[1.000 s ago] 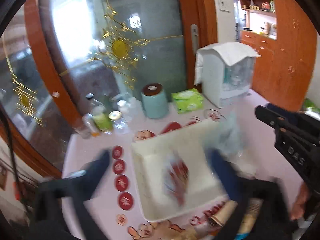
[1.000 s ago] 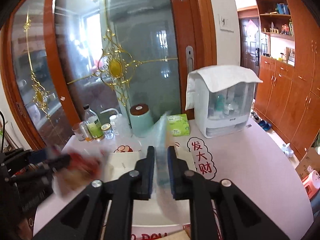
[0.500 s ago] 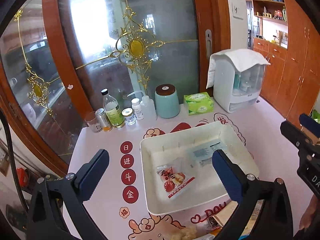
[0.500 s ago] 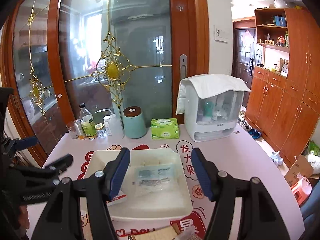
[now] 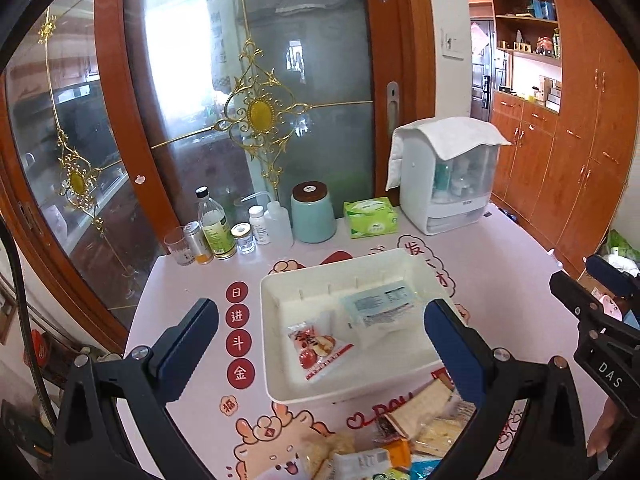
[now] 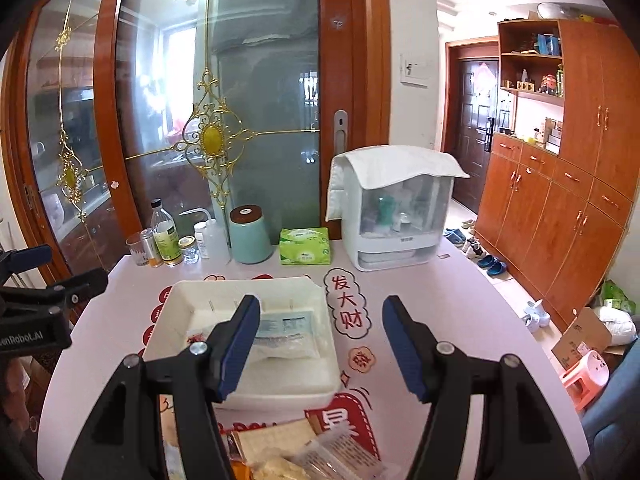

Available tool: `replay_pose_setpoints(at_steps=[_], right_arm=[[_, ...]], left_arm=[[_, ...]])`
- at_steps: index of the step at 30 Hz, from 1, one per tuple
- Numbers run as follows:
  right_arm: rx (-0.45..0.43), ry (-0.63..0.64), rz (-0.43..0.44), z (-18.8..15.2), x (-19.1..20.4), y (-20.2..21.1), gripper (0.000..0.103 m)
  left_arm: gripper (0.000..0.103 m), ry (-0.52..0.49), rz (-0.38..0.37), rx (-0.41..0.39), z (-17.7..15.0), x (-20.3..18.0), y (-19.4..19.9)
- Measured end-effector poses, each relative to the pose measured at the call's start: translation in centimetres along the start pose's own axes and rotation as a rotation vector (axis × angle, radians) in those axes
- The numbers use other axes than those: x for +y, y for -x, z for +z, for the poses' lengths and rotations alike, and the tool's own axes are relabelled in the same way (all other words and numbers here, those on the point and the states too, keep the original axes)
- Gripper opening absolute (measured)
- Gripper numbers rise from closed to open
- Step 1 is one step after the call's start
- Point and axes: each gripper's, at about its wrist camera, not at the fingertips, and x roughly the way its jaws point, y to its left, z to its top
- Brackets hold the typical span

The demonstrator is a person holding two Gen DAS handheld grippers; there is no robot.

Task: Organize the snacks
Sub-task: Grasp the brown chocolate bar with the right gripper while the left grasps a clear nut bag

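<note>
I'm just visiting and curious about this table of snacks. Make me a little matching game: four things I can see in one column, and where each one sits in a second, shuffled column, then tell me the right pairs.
Things
1. red-and-white snack packet
2. pale blue clear-wrapped packet
3. green tissue pack
4. mint ceramic jar with brown lid

Places
A. behind the white plastic tray, beside the white cabinet
B. in the tray, left part
C. by the glass door, right of the bottles
D. in the tray, right part

Pairs: 1-B, 2-D, 3-A, 4-C
</note>
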Motion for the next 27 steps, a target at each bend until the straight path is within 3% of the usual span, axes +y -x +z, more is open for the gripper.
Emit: replay_pose_setpoints(at_steps=[10,20,27], right_arm=[[0.036,0.004,0.02,-2.4,-3.1,2.0,0.064],[0.13,0.021,0.078,-6.6,-6.8,2.1,0.064],[0.211,0.026,0.11,-9.5,-9.3,0.7,0.064]], left_arm=[[0.102,0.01,-0.005,0.014,-3.1,-2.5,2.9],[0.102,0.038,0.042,0.112,-9.0,-2.4,3.2],[0.102,0.102,0.092,0.225,-14.0,-0.8,2.2]])
